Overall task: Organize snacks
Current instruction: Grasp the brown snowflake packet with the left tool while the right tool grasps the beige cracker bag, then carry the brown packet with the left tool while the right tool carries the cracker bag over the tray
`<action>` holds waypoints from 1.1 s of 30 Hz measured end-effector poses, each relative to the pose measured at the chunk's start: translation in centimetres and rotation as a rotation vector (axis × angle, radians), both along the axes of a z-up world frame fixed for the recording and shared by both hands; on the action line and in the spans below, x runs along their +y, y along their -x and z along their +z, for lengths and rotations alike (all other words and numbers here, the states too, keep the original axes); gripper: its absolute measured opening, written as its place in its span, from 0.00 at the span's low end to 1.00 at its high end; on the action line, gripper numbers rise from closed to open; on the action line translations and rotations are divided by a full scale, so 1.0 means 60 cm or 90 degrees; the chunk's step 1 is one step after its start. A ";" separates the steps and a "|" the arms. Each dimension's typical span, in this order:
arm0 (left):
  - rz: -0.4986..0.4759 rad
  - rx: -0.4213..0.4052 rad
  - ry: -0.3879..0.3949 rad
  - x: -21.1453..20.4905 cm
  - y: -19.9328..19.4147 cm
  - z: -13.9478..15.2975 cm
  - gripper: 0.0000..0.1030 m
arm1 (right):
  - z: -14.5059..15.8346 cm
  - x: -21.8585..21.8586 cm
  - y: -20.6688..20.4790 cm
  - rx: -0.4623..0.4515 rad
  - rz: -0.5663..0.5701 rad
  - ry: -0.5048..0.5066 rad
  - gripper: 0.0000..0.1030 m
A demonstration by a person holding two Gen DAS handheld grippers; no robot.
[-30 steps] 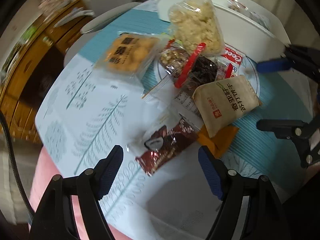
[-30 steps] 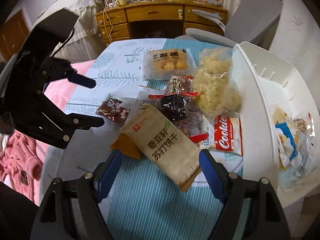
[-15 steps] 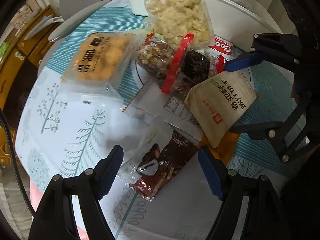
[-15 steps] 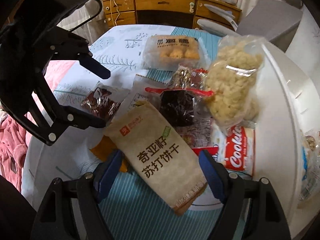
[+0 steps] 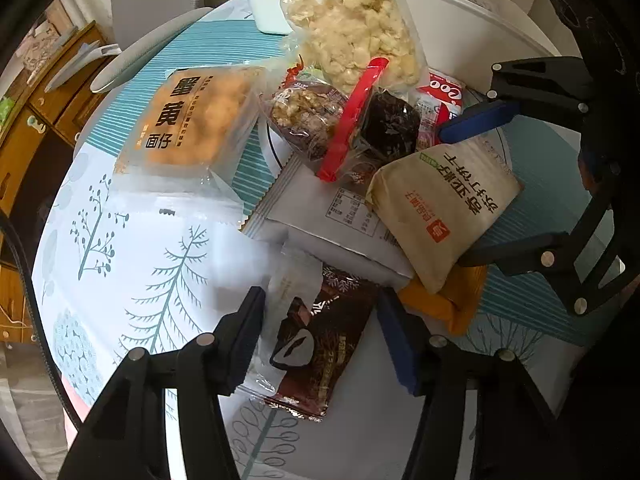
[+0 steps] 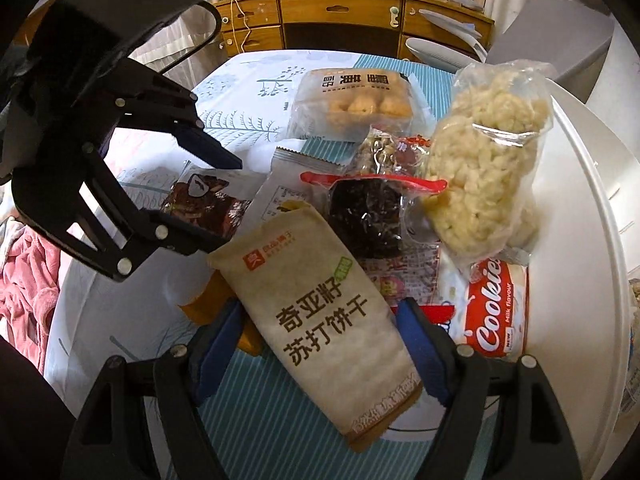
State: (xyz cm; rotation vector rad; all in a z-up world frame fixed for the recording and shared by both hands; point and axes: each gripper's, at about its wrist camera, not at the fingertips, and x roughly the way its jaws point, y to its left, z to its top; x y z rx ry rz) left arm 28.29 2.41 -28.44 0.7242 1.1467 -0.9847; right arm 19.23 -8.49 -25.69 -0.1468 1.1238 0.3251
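Heaped on the printed tablecloth (image 5: 152, 264): crinkly clear bag of pale puffs (image 5: 352, 28), matte tan cracker pouch (image 6: 320, 312) between right gripper (image 6: 320, 340) spread jaws, glossy brown wrapper (image 5: 324, 344) between closing left gripper (image 5: 320, 336) pads, untouched.

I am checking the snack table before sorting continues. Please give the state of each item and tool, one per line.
left tool: jaws closing around the brown packet, pads not yet pressing
right tool: open, astride the beige cracker pack
brown packet: sealed, flat on the tablecloth
beige cracker pack: sealed, lying on an orange packet
puffed-snack bag: leaning on the white bin
dark snack bag: clipped shut, red clip
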 end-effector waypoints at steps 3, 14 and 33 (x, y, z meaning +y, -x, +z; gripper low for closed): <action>0.022 0.000 0.007 0.002 0.003 0.001 0.52 | 0.001 0.001 0.000 0.006 -0.002 0.000 0.74; 0.157 0.005 0.020 0.024 0.032 0.006 0.44 | 0.006 -0.005 0.011 0.042 -0.046 -0.019 0.66; 0.390 0.099 0.036 0.110 0.124 0.014 0.29 | 0.006 -0.052 0.071 0.127 -0.184 -0.126 0.61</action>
